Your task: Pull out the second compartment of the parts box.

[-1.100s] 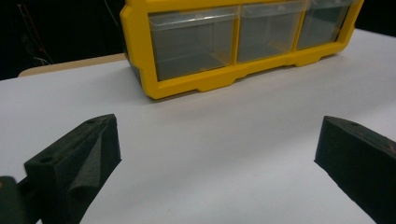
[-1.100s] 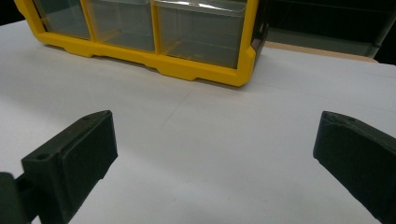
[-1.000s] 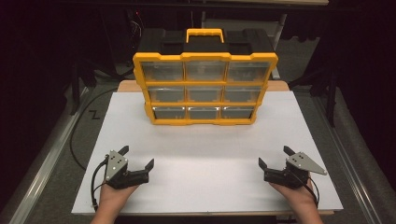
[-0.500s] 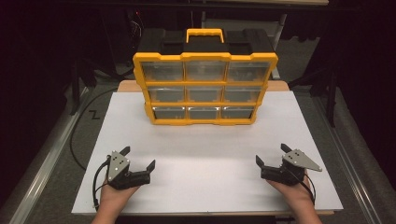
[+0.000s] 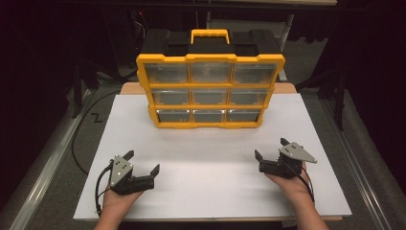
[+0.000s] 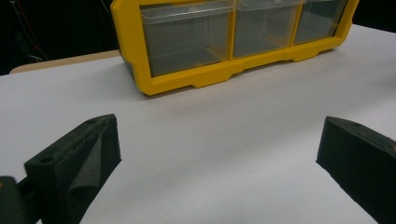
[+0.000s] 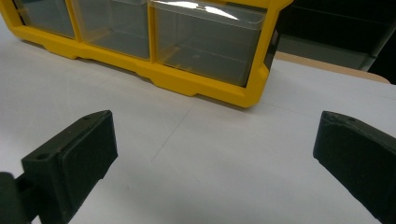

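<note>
Yellow organizer holds nine clear, closed drawers.

Both gripper views cut off the yellow drawer cabinet above its bottom row, and whatever its clear drawers contain is too small and dim to tell.

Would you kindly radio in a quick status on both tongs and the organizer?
Left tongs open, empty. Right tongs open, empty. Yellow drawer organizer upright at the white board's far side, drawers shut, untouched. Nothing between tongs and organizer.
</note>
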The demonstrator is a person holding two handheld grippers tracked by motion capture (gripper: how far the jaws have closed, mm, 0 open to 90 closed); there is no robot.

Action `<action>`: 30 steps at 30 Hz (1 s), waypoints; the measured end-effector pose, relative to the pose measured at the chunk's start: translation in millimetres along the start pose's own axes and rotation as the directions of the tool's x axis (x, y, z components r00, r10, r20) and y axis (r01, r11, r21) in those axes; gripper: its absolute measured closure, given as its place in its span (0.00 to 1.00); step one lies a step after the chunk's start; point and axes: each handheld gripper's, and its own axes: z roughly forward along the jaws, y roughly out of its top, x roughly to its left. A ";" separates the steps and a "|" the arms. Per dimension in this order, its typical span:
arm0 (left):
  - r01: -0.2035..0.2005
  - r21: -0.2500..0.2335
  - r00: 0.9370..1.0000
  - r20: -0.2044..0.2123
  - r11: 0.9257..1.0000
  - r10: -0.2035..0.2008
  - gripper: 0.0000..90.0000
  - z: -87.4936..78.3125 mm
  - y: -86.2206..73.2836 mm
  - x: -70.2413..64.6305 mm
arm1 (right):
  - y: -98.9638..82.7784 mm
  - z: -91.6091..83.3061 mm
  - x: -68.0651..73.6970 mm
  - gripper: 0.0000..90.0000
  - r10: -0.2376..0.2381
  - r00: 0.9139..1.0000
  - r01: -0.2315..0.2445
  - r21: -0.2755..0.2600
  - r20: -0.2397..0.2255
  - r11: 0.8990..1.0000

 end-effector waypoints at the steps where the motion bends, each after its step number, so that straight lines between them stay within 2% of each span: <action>1: 0.000 0.000 1.000 0.000 1.000 0.000 0.00 0.0 0.0 0.0 | 0.0 0.0 0.0 0.01 0.000 1.000 0.000 0.000 0.000 1.000; 5: 0.000 0.001 1.000 0.000 1.000 0.000 0.00 0.6 0.0 -0.2 | 3.5 12.4 0.4 0.01 -0.003 1.000 0.003 0.020 0.015 1.000; 14: 0.001 0.011 1.000 -0.003 1.000 -0.001 0.00 1.4 -0.6 -0.3 | 11.0 36.3 0.4 0.01 -0.019 0.999 0.019 0.015 0.035 1.000; 15: 0.001 0.009 1.000 -0.004 1.000 -0.001 0.00 1.5 -0.6 -0.2 | 11.8 44.4 -1.1 0.01 -0.041 0.998 0.040 0.026 0.051 0.999; 17: 0.002 0.007 1.000 -0.004 1.000 -0.002 0.00 1.1 -0.4 0.0 | 11.1 47.5 -3.3 0.01 -0.033 0.998 0.031 0.044 0.050 0.999; 26: 0.000 -0.005 1.000 0.000 1.000 0.000 0.00 -0.6 0.1 -0.8 | 13.0 36.4 -0.6 0.01 -0.073 0.996 0.072 0.026 0.057 0.997; 30: -0.001 -0.015 1.000 0.000 1.000 0.001 0.00 -2.0 0.6 -0.6 | 11.0 30.1 -3.5 0.01 -0.072 0.995 0.070 0.024 0.063 0.997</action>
